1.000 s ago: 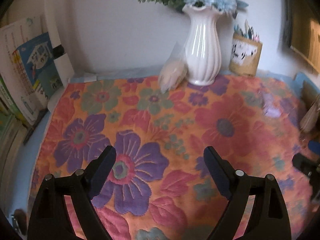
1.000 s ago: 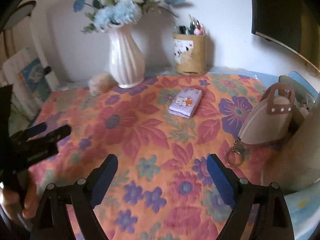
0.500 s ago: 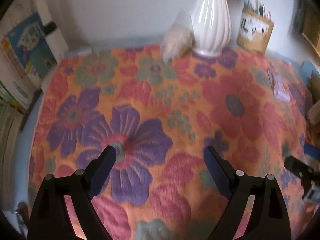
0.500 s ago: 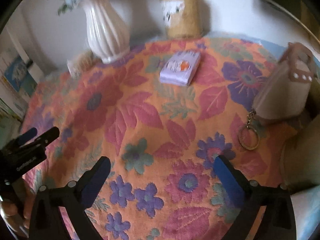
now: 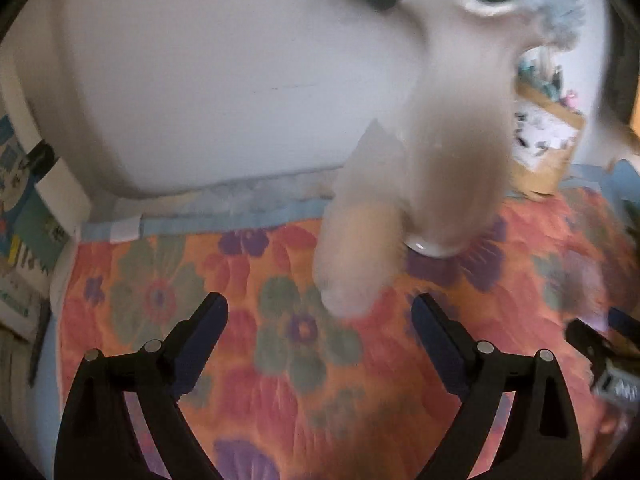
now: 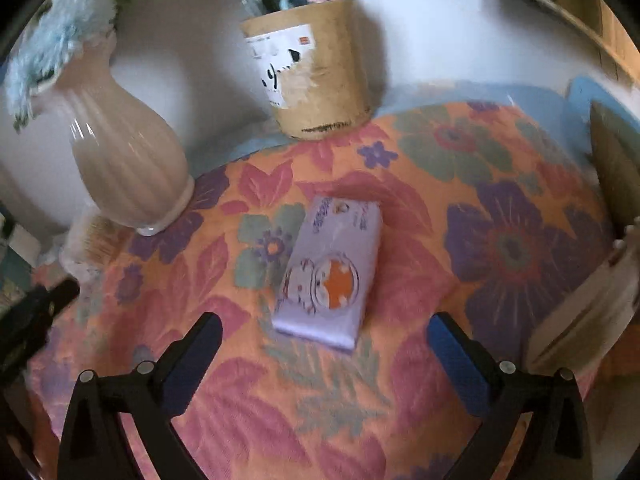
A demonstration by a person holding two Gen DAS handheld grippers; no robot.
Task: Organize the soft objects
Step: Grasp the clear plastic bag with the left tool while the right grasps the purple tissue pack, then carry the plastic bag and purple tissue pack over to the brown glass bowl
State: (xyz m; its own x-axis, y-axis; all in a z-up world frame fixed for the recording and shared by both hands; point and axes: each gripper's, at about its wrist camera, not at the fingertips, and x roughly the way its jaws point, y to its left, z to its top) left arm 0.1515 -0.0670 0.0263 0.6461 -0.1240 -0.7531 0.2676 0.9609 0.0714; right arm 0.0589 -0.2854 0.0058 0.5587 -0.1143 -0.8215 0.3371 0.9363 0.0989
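Lilac and soft-looking, the tissue pack [image 6: 329,268] lies flat on the floral cloth [image 6: 500,208] that covers the worktop, in front of and to the right of the white vase [image 6: 124,160] and nearer the camera than the brown pen holder [image 6: 316,68]. Its long axis runs away from the right gripper [image 6: 324,344], leaning a little to the right, so its near short end sits just ahead of the gap between the blue pads; that gripper is spread wide with nothing in it and points steeply down at the cloth. Judged from this, the right hand is the nearer one for the pack, and a grasp across the narrow width looks natural. Against the vase's left side rests a pale pouch in clear wrap [image 5: 352,256], blurred in the left wrist view, directly ahead of the left gripper [image 5: 320,312], whose jaws are opening, empty, and tilted downward too. A beige pouch [image 6: 592,304] lies at the far right.
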